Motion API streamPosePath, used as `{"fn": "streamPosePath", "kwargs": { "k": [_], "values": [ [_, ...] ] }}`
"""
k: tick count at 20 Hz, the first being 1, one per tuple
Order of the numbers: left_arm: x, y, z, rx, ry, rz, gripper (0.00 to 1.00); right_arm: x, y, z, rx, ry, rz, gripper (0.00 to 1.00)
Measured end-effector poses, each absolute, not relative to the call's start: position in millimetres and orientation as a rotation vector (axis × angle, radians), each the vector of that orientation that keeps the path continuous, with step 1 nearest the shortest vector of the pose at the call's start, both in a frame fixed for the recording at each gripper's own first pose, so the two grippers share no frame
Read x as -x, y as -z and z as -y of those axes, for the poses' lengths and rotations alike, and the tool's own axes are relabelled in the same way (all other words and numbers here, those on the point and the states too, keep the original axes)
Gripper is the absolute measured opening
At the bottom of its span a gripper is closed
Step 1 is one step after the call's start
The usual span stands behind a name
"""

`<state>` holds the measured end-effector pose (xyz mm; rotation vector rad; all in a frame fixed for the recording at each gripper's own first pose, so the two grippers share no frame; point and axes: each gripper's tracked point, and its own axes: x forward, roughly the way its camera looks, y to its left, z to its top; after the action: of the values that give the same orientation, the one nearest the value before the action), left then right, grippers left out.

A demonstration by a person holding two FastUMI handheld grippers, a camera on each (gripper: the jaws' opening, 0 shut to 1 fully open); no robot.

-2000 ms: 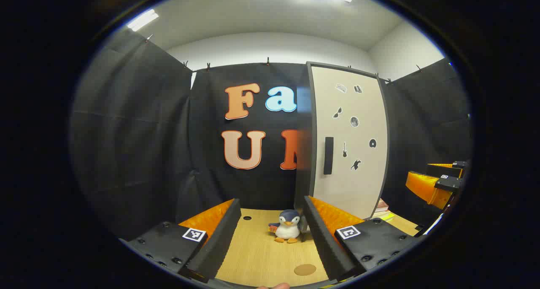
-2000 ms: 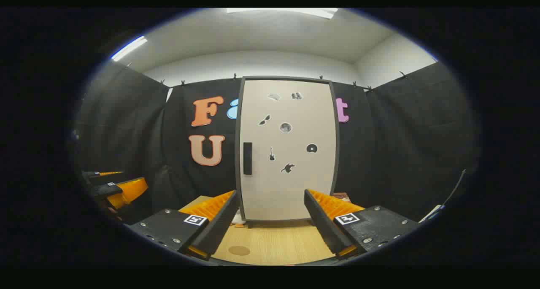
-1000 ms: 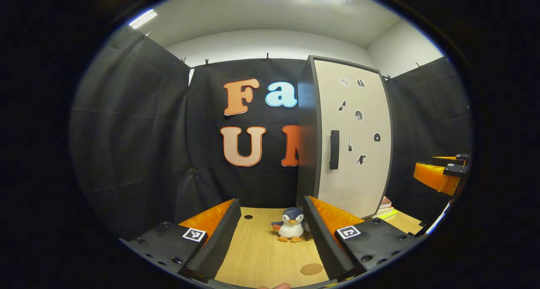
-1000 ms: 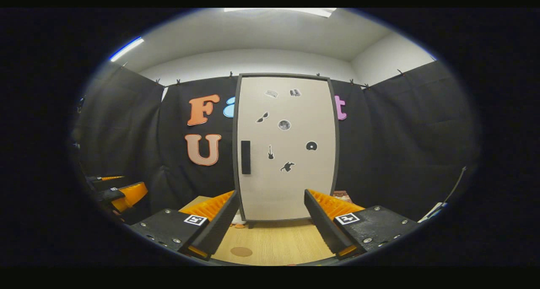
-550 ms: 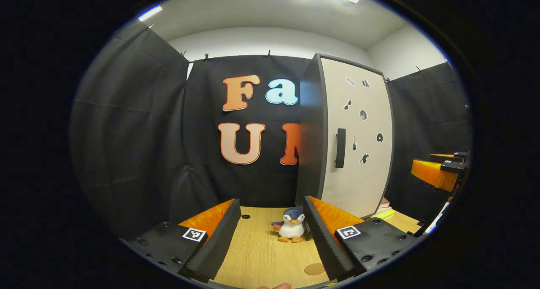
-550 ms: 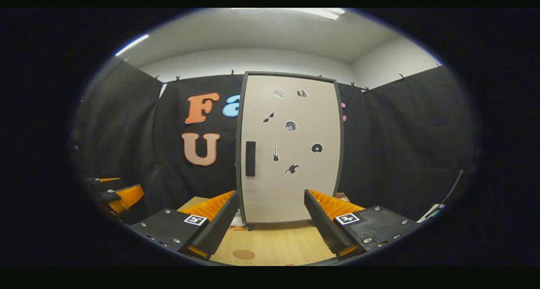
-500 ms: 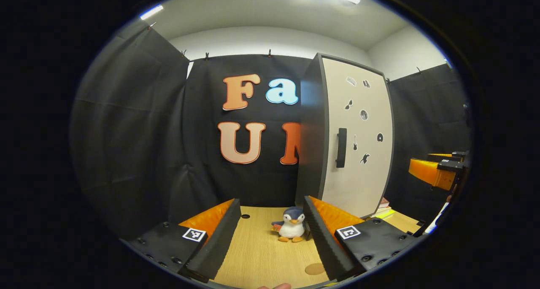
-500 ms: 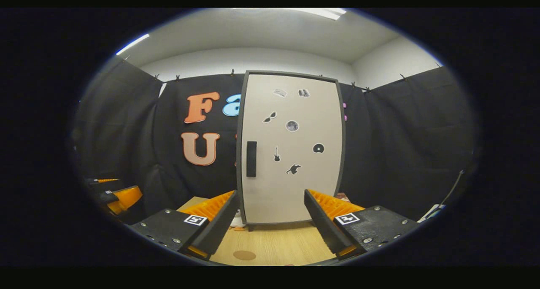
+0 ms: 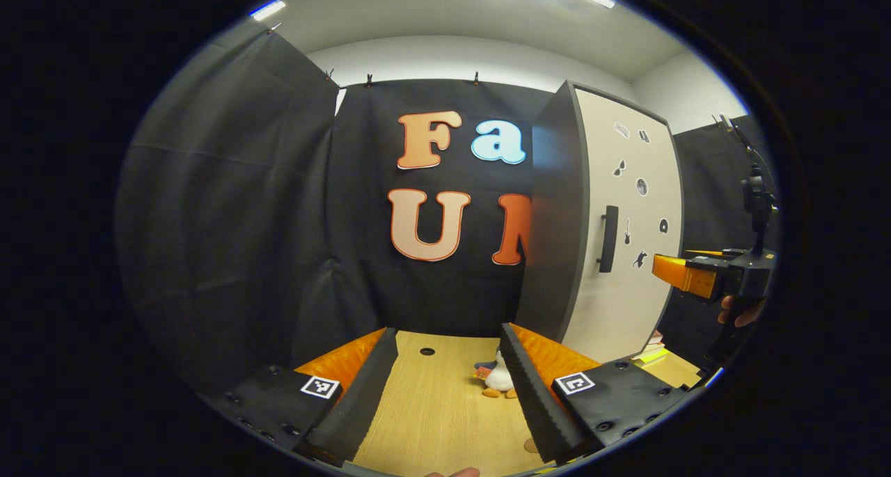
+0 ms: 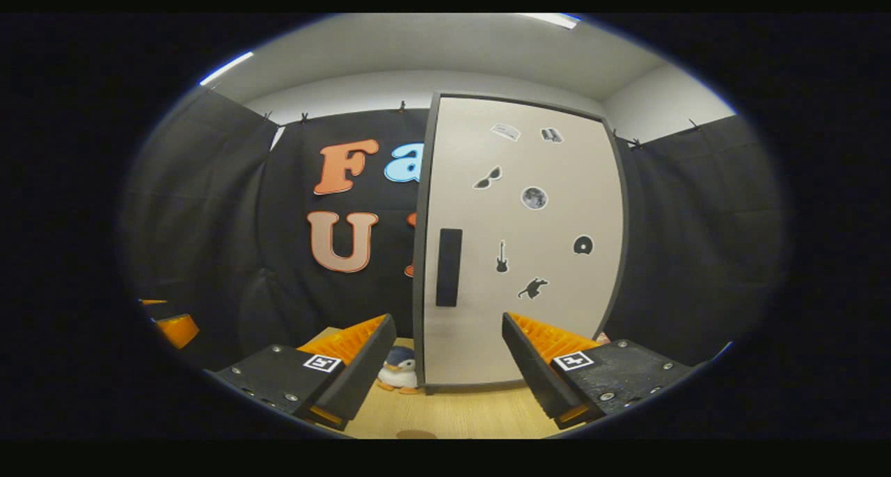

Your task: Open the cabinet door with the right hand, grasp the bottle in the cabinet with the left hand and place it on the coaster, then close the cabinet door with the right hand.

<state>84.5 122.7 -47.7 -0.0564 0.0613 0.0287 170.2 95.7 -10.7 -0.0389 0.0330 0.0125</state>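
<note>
Left gripper view: left gripper [image 9: 445, 386] jaws wide, empty, over table [image 9: 431, 421]; cabinet [image 9: 598, 233] door shut, right gripper [image 9: 679, 275] near handle [image 9: 608, 239]

Right gripper view: right gripper [image 10: 445, 369] jaws apart, handle [image 10: 449, 267] ahead, ungrasped; bottle presumably inside, unseen; coaster [image 10: 416, 434] at bottom edge; all steps remain

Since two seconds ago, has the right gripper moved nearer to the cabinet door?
Yes. In the right gripper view the cabinet door and its handle look larger, so the right gripper came nearer.

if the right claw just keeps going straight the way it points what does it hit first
Most likely the closed cabinet door. The right claw is open and faces the door's lower part, just right of the black handle, with bare table between. Depth is hard to judge through the fisheye.
</note>
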Motion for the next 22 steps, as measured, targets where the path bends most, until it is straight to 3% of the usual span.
{"fn": "streamPosePath", "kwargs": {
  "k": [8,15,16,18,21,22],
  "values": [
    [-147.3,59.4,-152.9,0.05,-0.143,-0.08,0.96,-281.3,2.8,-109.7,0.029,-0.055,-0.007,0.95],
    [-179.5,69.5,-161.8,0.038,-0.209,-0.106,0.97,-331.5,5.0,-93.5,0.01,-0.046,-0.008,0.93],
    [-180.5,71.0,-162.8,0.036,-0.217,-0.109,0.97,-335.4,6.3,-90.8,0.009,-0.041,-0.013,0.86],
    [-187.7,75.1,-162.2,0.03,-0.224,-0.115,0.97,-337.3,4.8,-85.7,-0.02,-0.023,-0.011,0.58],
    [-189.5,78.8,-158.5,0.017,-0.222,-0.122,0.97,-336.3,4.5,-90.5,-0.052,-0.043,-0.007,0.37],
    [-188.0,80.6,-156.5,0.018,-0.218,-0.127,0.97,-335.3,5.4,-89.7,-0.052,-0.044,-0.011,0.35]
  ]
}}
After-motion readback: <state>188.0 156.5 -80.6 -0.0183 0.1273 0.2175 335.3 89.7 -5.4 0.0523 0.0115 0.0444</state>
